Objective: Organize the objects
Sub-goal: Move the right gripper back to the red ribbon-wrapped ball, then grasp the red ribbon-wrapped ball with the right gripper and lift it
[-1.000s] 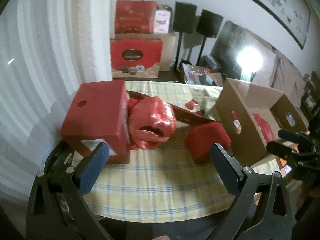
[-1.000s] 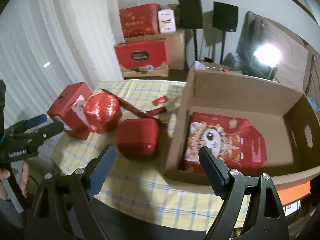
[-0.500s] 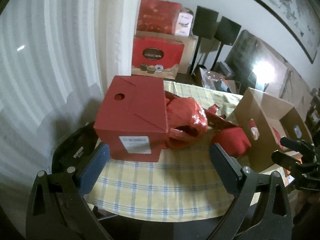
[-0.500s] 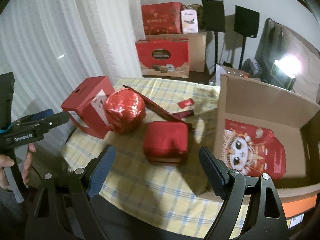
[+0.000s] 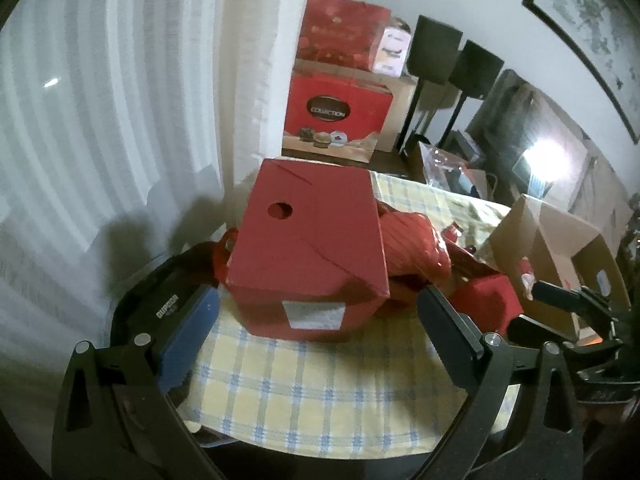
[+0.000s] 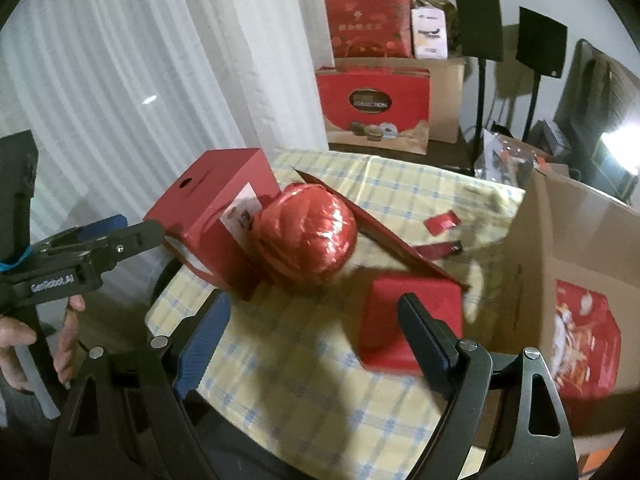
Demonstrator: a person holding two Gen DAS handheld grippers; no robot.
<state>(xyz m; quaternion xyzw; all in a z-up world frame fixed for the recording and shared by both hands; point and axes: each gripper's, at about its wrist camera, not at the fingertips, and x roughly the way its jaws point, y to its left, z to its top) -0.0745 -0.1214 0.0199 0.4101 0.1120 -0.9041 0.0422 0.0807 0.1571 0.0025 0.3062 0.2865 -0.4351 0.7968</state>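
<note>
Facing a matte red box (image 5: 316, 248) with a round hole and white label, both grippers' jaws spread, empty

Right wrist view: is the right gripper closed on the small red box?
No, the right gripper stands wide open, and the small red box lies untouched on the checked tablecloth.

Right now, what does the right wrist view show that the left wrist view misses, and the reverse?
Only the right wrist view shows the printed red pack lying inside the cardboard box, a hand gripping the left tongs' handle, and the small red card. Only the left wrist view shows the framed picture on the wall. Both show the tall red box, the shiny red bundle, the small red box and the checked cloth.
</note>
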